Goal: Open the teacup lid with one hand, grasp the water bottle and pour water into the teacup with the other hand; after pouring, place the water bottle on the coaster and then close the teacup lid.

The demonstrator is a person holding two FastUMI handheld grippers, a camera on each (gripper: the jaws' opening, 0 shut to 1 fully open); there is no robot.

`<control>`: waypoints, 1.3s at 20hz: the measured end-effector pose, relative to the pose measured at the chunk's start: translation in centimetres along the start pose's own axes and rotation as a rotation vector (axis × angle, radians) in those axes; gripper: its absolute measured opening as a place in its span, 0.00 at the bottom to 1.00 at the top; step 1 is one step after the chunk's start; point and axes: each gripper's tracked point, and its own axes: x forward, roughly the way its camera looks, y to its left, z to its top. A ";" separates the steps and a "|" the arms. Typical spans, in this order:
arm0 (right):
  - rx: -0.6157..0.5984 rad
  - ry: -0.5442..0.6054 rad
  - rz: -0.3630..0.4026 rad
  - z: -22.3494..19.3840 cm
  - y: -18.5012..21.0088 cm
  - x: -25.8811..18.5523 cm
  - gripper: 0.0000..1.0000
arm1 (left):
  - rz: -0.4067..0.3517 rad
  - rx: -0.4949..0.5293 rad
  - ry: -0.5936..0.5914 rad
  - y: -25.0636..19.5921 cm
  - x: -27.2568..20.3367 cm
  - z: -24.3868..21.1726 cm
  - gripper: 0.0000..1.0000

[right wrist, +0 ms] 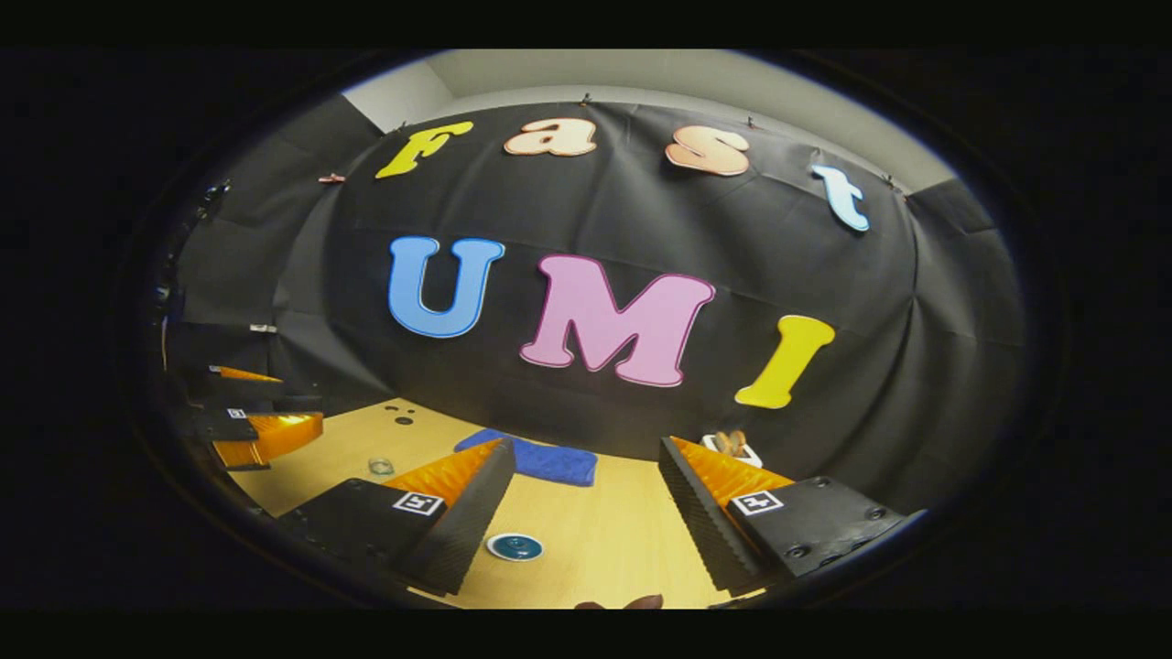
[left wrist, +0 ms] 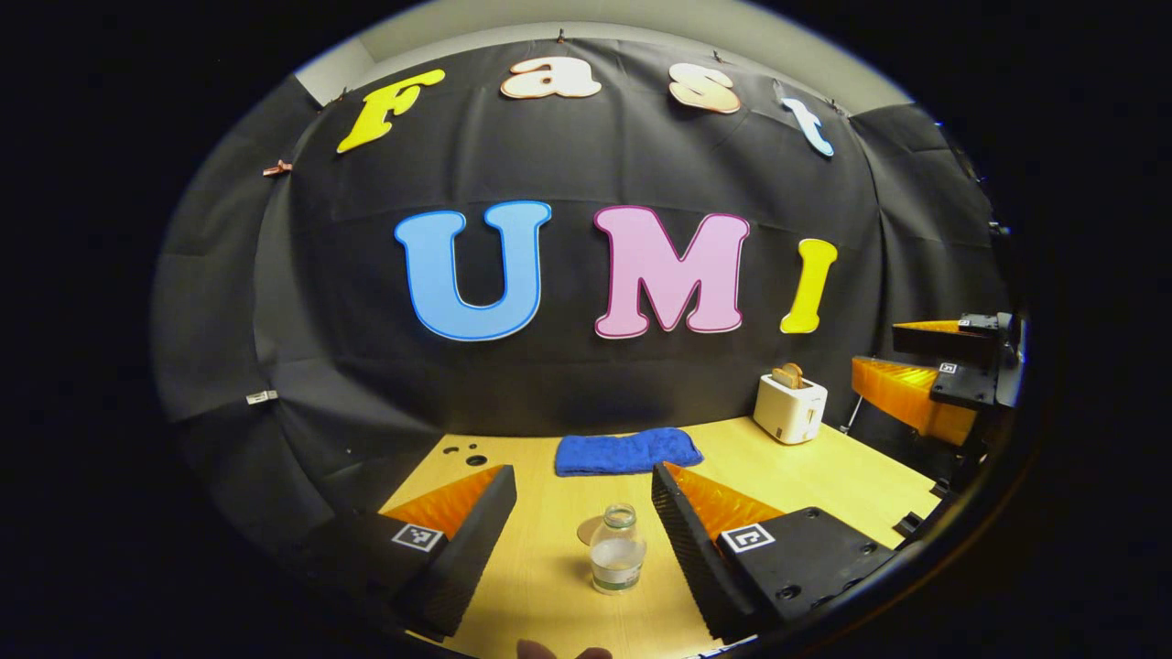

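On light wooden tabletop (left wrist: 549,586), small clear glass water bottle (left wrist: 617,549), part-filled, uncapped, stands betw. spread fingers of left gripper (left wrist: 584,535), untouched; right gripper (right wrist: 586,513) likewise agape above round teal-lidded teacup (right wrist: 515,546); bottle prob. light, slick, fragile: grip mid-body.

We see a black cloth wall (left wrist: 586,366) pinned up with small clips, filling the middle of both views. Above it, at the upper edge, runs a pale plain wall (left wrist: 641,23). At the bottom lies a light wooden bench (left wrist: 861,485), brightly lit.
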 end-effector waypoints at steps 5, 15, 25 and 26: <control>0.029 0.044 0.044 -6.3 1.8 2.0 0.98 | -0.034 0.056 0.054 -1.8 0.8 -6.0 0.95; 0.088 0.164 0.090 -21.3 4.4 6.6 0.96 | -0.025 0.073 0.108 -4.3 5.7 -17.5 0.96; 0.049 0.210 0.184 -26.1 7.3 8.5 0.82 | 0.024 0.005 0.139 -4.7 9.0 -21.2 0.96; 0.051 0.215 0.192 -26.5 7.5 8.7 0.78 | 0.028 0.005 0.137 -4.7 9.1 -21.2 0.96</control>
